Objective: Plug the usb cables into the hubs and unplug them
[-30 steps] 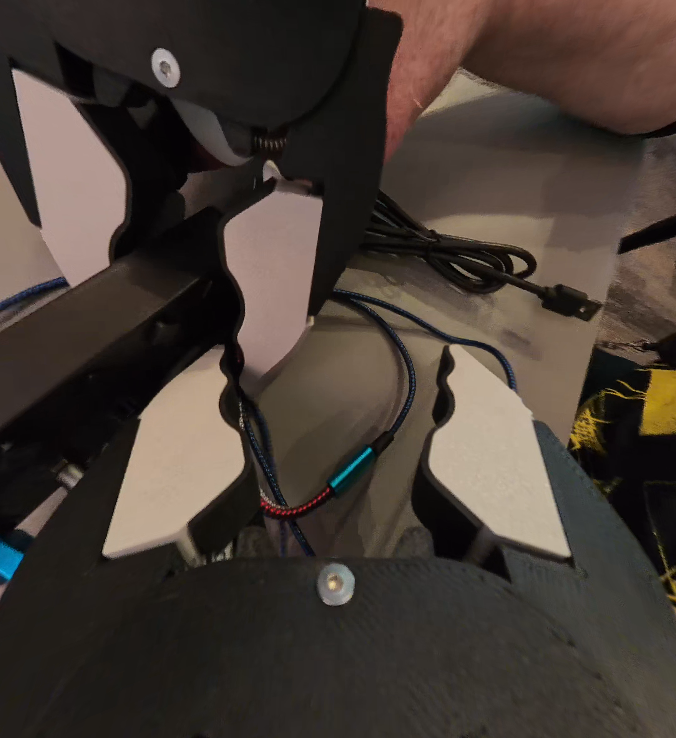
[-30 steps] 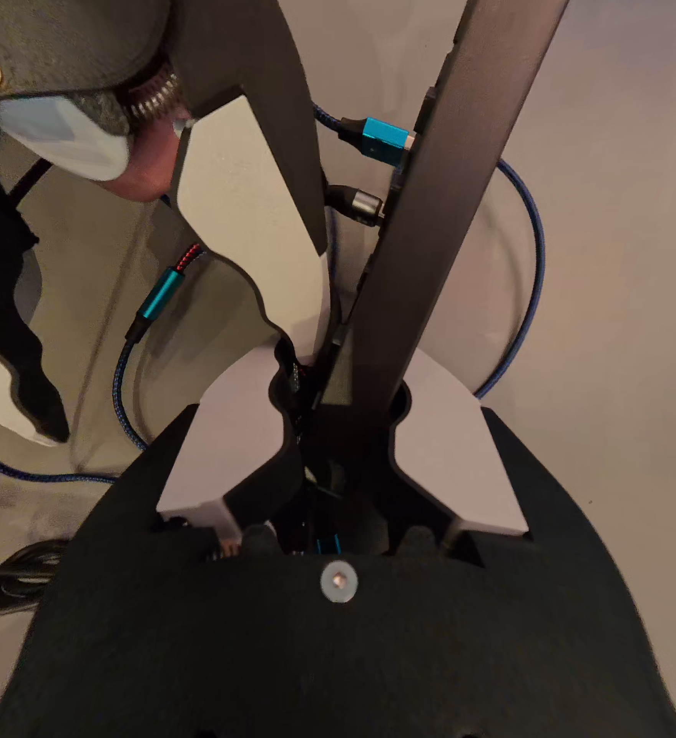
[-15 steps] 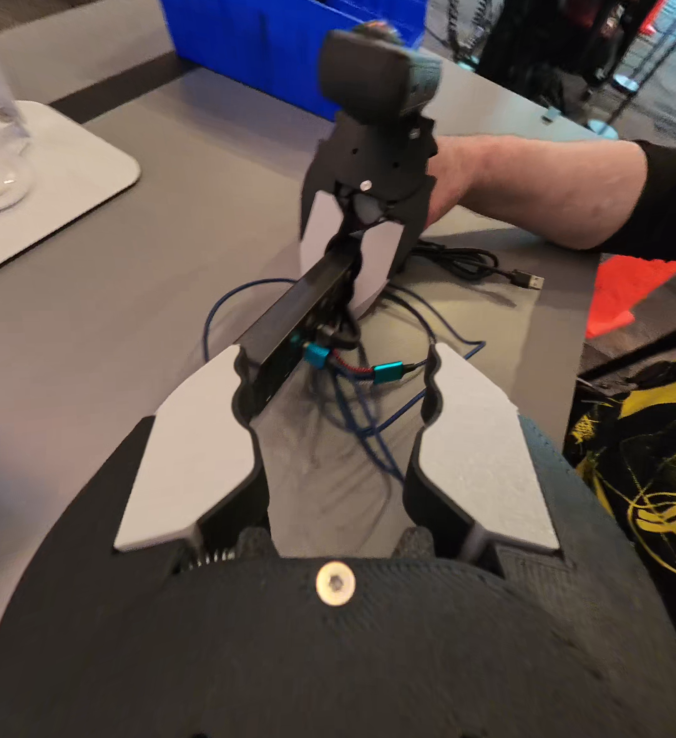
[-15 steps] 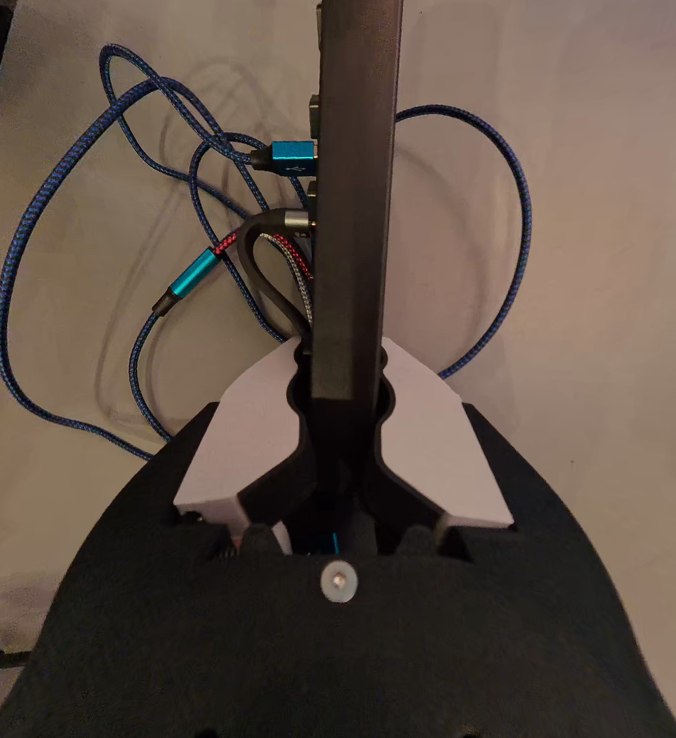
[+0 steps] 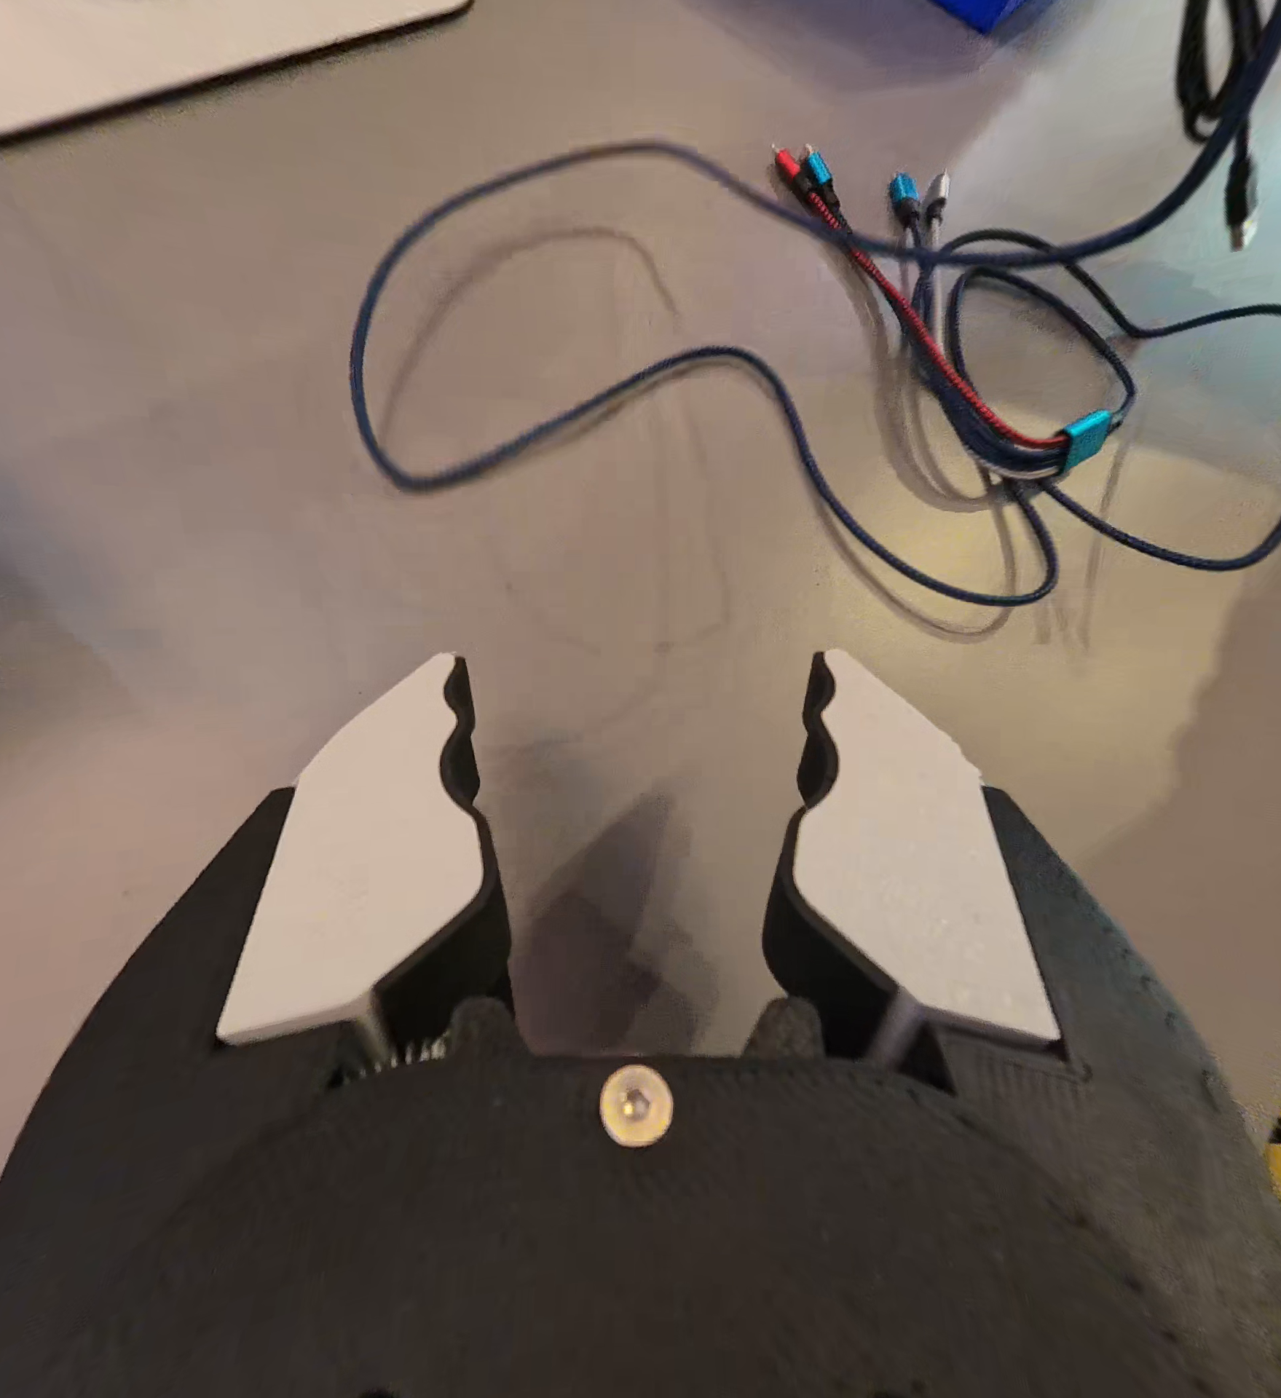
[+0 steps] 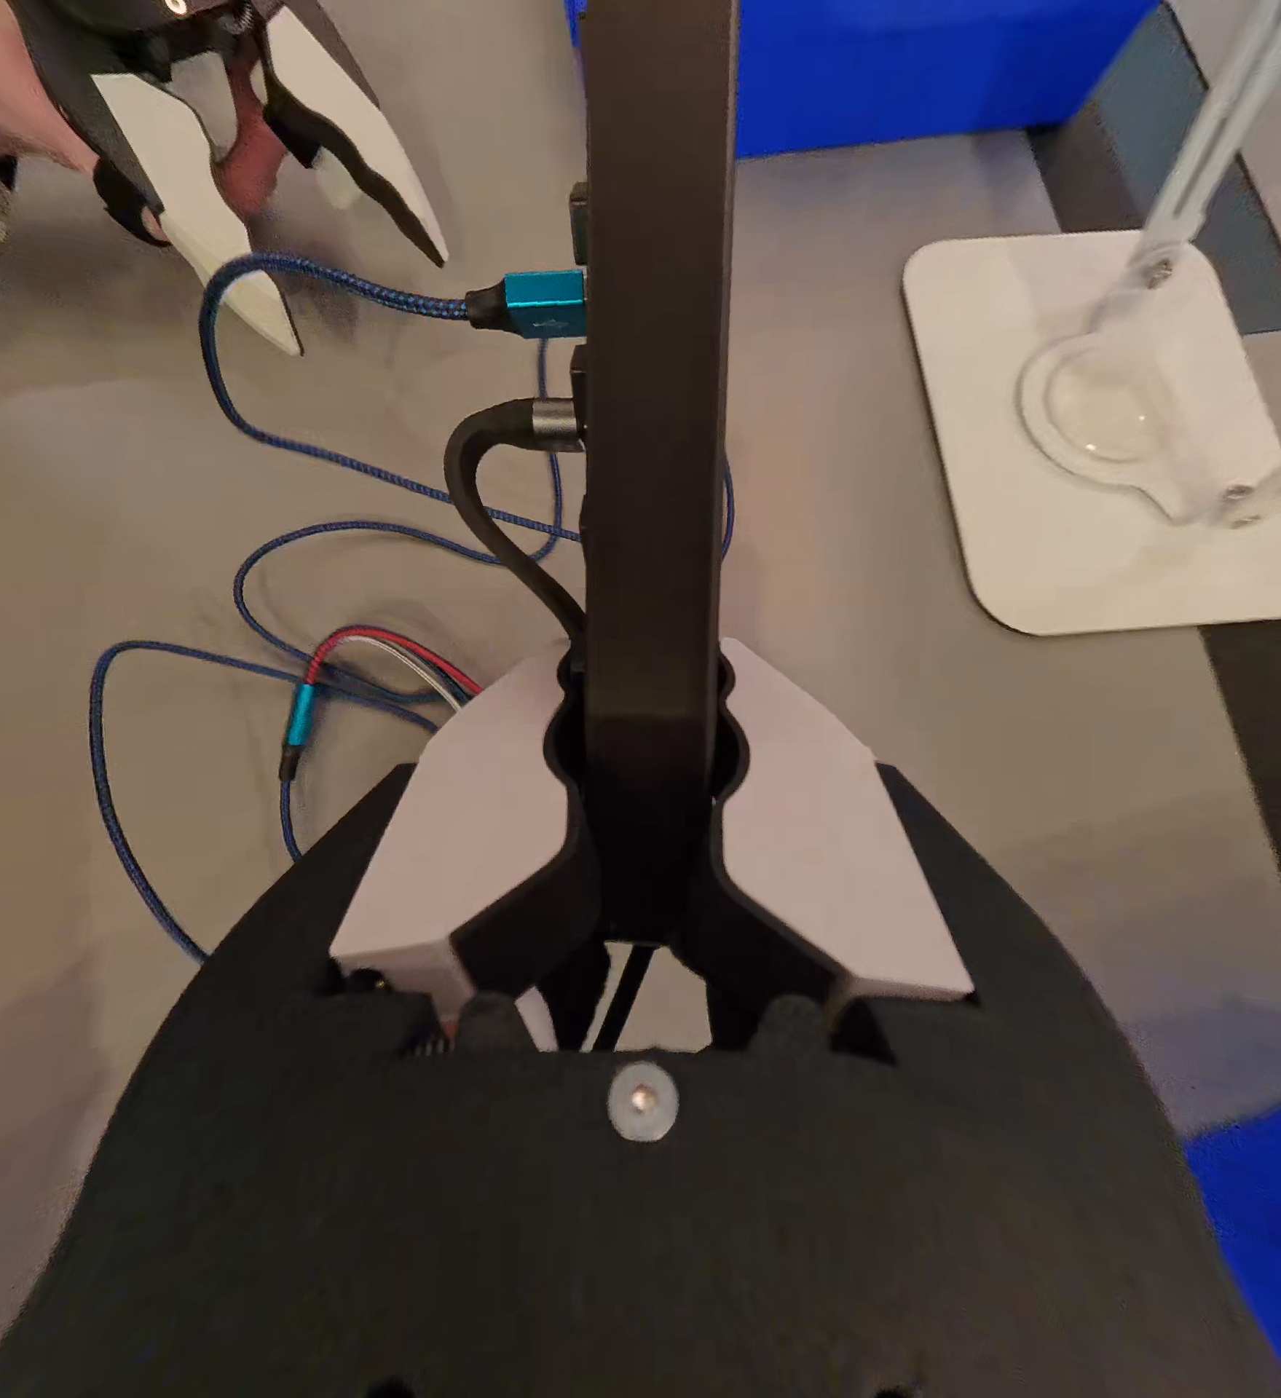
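Right wrist view: the hub (image 6: 656,454) is clamped between the right tongs (image 6: 648,726), a teal plug (image 6: 542,306) and a grey plug (image 6: 558,425) seated on its left. The left tongs (image 5: 637,666) are spread, holding nothing. A pull could snag the looped blue cable (image 6: 304,446); a white base (image 6: 1099,431) stands to the right on the tabletop (image 6: 887,681).

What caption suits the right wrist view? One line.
Right gripper clamps black USB hub with teal plug inserted.

— What sits off to the right of the jaws?
— A white square stand base (image 6: 1099,446) with clear rods rising from it, on the grey table (image 6: 887,681).
— And beyond the fingertips?
— A blue bin (image 6: 925,68), far side.
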Demonstrator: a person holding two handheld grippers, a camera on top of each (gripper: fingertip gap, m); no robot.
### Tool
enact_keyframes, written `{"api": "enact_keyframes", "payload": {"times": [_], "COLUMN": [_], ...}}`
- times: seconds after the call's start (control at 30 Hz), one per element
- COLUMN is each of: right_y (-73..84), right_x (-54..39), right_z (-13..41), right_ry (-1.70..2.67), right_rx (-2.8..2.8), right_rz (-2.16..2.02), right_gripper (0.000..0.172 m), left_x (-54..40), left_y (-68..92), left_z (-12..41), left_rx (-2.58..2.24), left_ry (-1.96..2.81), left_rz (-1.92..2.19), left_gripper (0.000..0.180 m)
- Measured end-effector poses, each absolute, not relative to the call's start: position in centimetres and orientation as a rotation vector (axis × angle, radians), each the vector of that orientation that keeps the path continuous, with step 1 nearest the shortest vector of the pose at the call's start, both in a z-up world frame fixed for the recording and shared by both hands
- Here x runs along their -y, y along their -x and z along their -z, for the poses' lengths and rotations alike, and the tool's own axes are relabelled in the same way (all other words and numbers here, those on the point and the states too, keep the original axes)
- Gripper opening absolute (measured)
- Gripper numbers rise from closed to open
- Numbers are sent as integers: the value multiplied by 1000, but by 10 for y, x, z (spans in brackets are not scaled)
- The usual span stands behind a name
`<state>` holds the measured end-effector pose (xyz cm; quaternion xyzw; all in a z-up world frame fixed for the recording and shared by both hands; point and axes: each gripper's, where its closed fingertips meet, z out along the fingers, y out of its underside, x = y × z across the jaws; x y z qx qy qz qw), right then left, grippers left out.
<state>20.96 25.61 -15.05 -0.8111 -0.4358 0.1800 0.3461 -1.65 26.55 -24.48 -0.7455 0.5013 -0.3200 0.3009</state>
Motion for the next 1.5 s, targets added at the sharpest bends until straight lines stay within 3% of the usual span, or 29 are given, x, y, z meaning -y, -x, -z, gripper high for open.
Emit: {"api": "enact_keyframes", "payload": {"times": [0.1, 0.53, 0.8, 0.97, 1.07, 1.13, 1.23, 1.37, 1.5], "right_y": [-212, -156, -152, -152, -161, -170, -164, -146, -132], "right_x": [-245, -185, -167, -167, -162, -164, -165, -159, -152], "right_z": [150, 265, 268, 246, 240, 248, 263, 267, 266], "right_ry": [2100, 2137, 2036, 1920, 1872, 1853, 1809, 1781, 1738], "right_rx": [1259, 1838, 2035, 2068, 2144, 2207, 2269, 2324, 2374], "right_rz": [-487, -480, -423, -330, -230, -121, -101, -203, -355], "right_gripper": [28, 31, 72, 76, 94, 118, 127, 119, 64], "left_x": [-264, -262, -261, -260, -260, -260, -259, -259, -259], "left_y": [16, 15, 15, 15, 15, 15, 14, 15, 15], "left_z": [249, 252, 252, 252, 252, 253, 254, 253, 253], "left_rx": [-1335, -1359, -1369, -1371, -1376, -1381, -1387, -1386, -1383], "left_ry": [1986, 1990, 1990, 1992, 1991, 1991, 1992, 1990, 1992], "left_rz": [851, 862, 873, 878, 877, 875, 867, 865, 869], "left_gripper": [83, 83, 84, 84, 84, 84, 84, 85, 85]}}
